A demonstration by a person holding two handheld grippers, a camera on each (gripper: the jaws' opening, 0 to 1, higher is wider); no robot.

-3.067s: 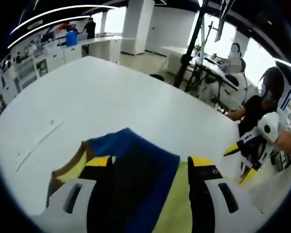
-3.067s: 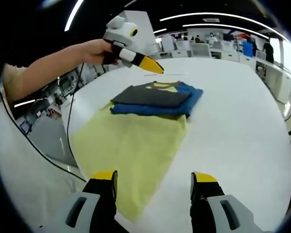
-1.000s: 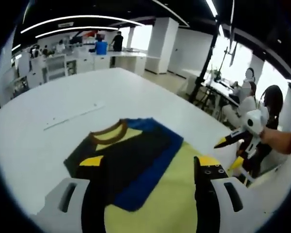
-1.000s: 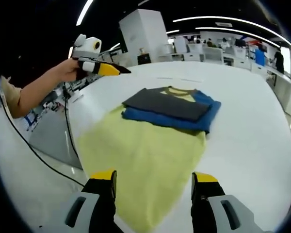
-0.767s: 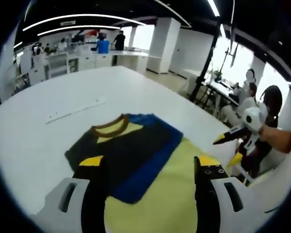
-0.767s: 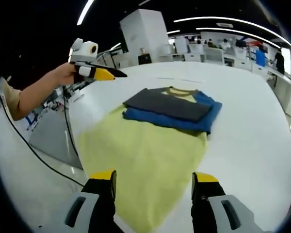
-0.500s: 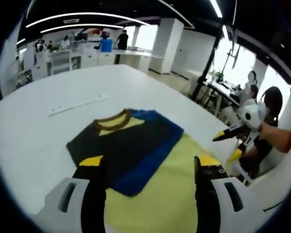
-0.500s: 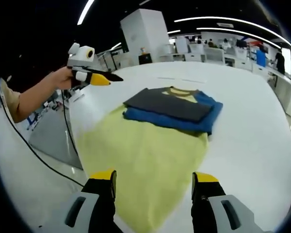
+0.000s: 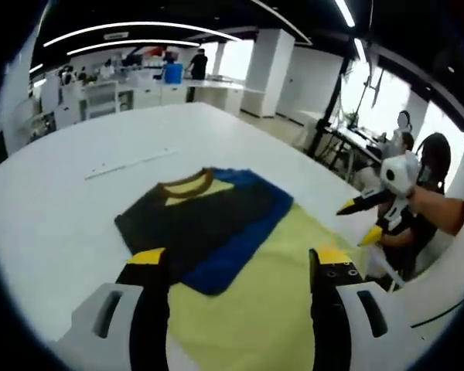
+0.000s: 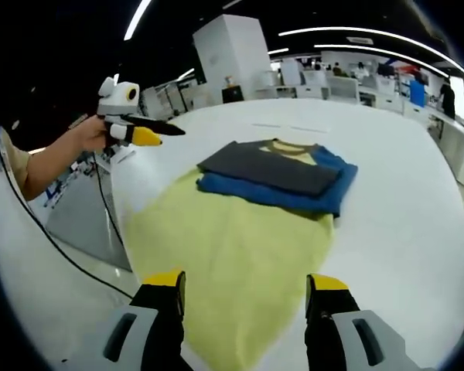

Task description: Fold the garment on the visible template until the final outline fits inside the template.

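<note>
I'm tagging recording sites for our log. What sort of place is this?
Probably an open-plan office or lab: the folded garment and yellow template lie on a big white table, with rows of white desks, ceiling strip lights and seated people beyond.

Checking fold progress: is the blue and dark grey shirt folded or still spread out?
Folded. The blue and dark grey shirt lies as a compact layered rectangle, grey panel over blue, collar showing, at the far end of the yellow cloth template. Neither gripper touches it.

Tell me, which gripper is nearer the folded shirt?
Left, I'd judge. The left gripper hangs in the air beside the folded shirt; the right gripper hovers farther back over the yellow template.
</note>
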